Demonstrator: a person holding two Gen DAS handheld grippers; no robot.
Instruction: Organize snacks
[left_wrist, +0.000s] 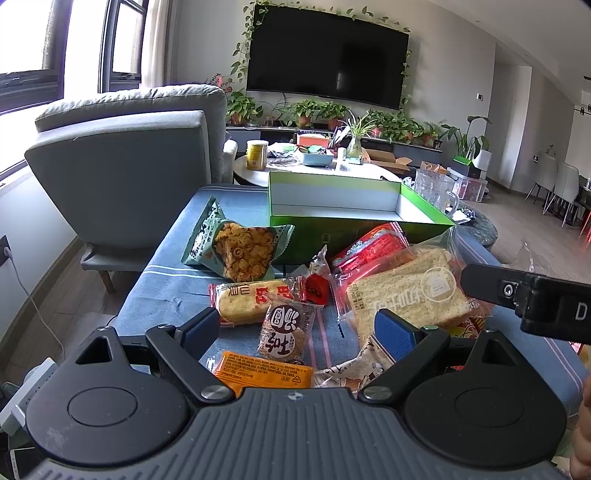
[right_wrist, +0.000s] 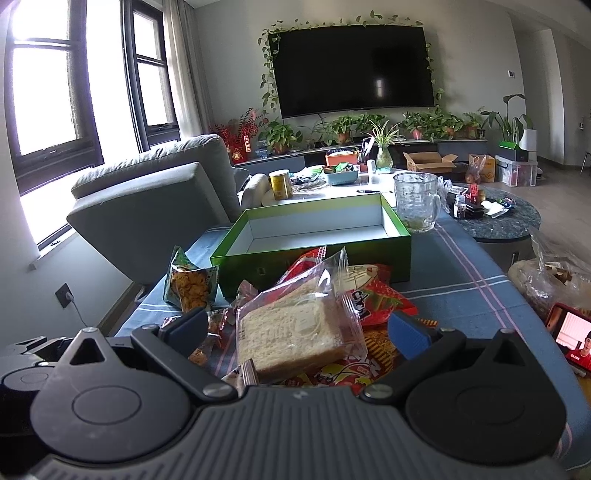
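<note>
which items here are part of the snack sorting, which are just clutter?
Job:
green box
bagged bread slice
bag of orange crisps
round brown biscuit pack
orange packet
rice cracker pack

Clutter:
glass mug
yellow tin
phone
TV

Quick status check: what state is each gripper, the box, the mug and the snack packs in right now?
Left gripper: open, holding nothing.
Right gripper: open, holding nothing.
Green box: lidless, empty.
Glass mug: upright, nearly empty.
Bread pack: sealed, outside box.
Crisps bag: sealed, outside box.
</note>
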